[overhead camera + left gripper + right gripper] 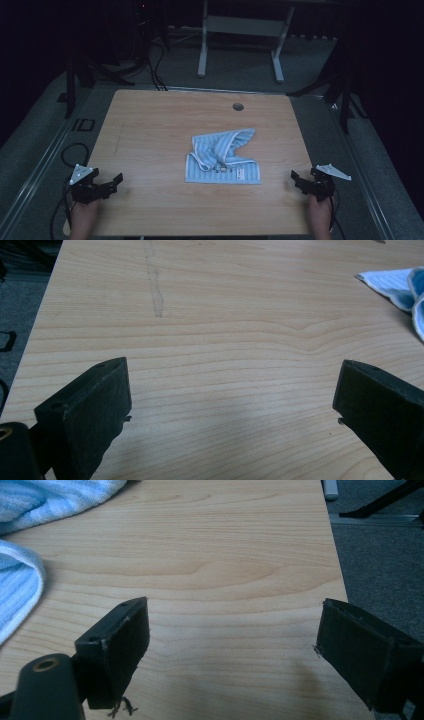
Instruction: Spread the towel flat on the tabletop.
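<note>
A light blue striped towel [223, 156] lies crumpled and partly folded at the middle of the wooden table [150, 125]. My left gripper [114, 183] rests at the table's near left corner, open, with bare wood between its jaws [230, 390]. The towel's edge [400, 287] shows at the upper right of the left gripper view. My right gripper [298, 179] sits at the near right edge, open and holding nothing [232, 625]. The towel [30, 520] lies to the upper left in the right gripper view, well apart from the jaws.
A round cable hole [238, 106] sits near the table's far edge. Beyond the table stand a white desk frame [240, 40] and dark tripod legs [330, 80] on grey carpet. Cables [75, 150] trail on the floor at the left.
</note>
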